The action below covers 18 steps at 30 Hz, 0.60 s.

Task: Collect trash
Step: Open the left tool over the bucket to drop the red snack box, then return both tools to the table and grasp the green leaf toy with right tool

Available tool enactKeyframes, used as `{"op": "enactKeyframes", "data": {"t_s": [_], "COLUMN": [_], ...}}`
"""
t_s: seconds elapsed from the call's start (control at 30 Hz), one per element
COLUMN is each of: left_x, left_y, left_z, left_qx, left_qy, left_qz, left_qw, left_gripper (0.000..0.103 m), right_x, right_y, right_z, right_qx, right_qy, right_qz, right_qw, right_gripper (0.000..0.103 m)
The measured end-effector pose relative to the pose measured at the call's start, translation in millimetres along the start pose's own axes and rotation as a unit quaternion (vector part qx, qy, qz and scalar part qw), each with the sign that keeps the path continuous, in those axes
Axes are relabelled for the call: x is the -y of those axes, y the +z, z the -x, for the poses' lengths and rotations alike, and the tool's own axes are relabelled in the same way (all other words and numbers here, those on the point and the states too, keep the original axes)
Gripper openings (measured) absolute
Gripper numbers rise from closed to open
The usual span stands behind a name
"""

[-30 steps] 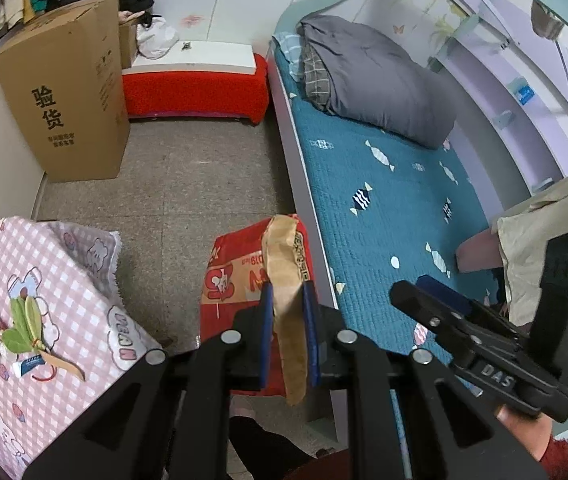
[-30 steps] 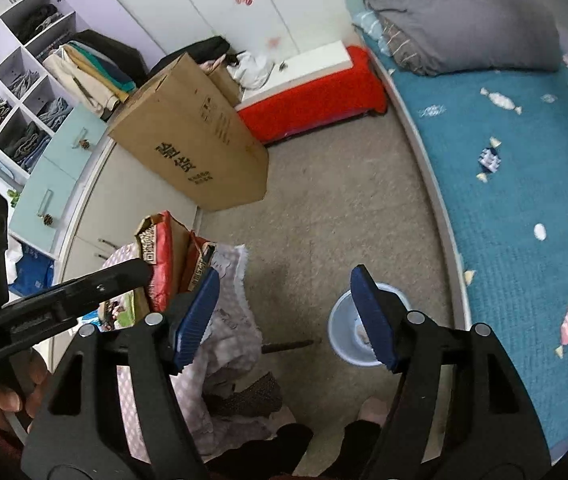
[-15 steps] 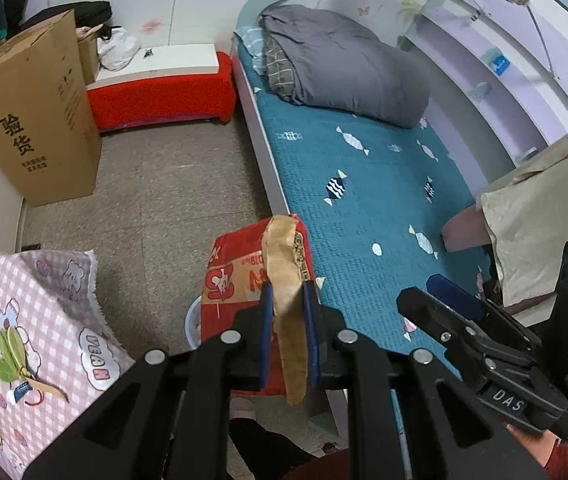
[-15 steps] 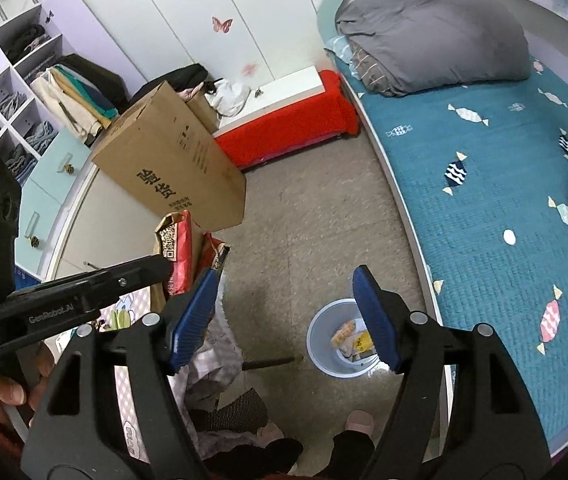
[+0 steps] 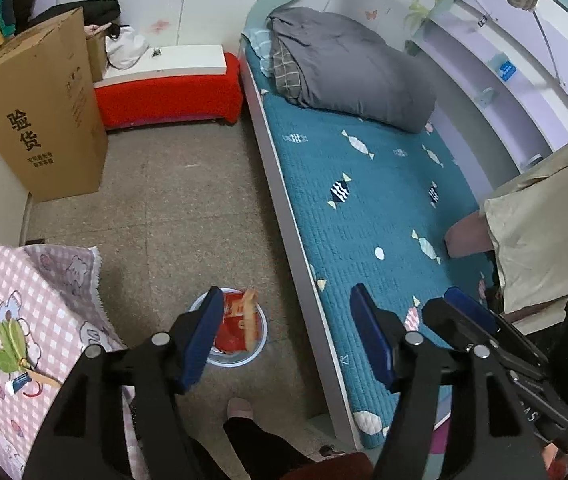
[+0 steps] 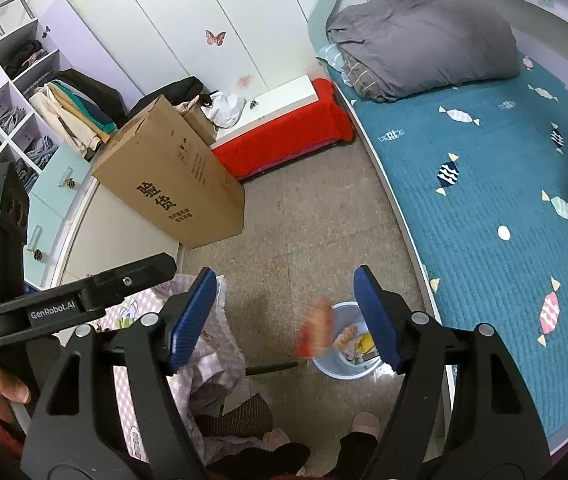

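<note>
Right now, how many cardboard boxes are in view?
2. A large cardboard box stands on the floor by the wall; a smaller box sits right behind it, mostly hidden. More may be out of sight.

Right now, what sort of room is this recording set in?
A bedroom, most likely a child's. A bed with a teal candy-print cover and a folded grey duvet fills one side, open shelves of folded clothes stand opposite, and butterfly stickers dot the wall panels.
</note>
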<state>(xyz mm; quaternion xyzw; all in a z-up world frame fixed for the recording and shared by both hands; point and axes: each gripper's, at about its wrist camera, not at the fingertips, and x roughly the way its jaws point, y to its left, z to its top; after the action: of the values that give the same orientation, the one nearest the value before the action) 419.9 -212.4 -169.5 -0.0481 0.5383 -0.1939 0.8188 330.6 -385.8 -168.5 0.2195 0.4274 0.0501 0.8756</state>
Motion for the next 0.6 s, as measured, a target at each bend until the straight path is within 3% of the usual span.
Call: {"op": "enactKeyframes", "data": {"t_s": [0.27, 0.6], "left_x": [-22.8, -95.0], "left_y": [-16.4, -53.8], "left_z": [17.6, 55.2], "left_qx": [0.011, 0.024], "left_qy": [0.018, 0.054], "left_qz": [0.024, 0.096], "left_qw": [0.9995, 0.9937], "left_gripper": [0.066, 0.067], "right_x": [-21.7, -87.6], "right_y": [-10.0, -34.6], "right_z": [-4.2, -36.8], "right_qx": [-0.014, -0.062], "right_qy": [0.014, 0.051], "right_qz": [0.021, 0.076], "right_qw": [1.000, 0.994], "right_gripper": [0.071, 0.071]}}
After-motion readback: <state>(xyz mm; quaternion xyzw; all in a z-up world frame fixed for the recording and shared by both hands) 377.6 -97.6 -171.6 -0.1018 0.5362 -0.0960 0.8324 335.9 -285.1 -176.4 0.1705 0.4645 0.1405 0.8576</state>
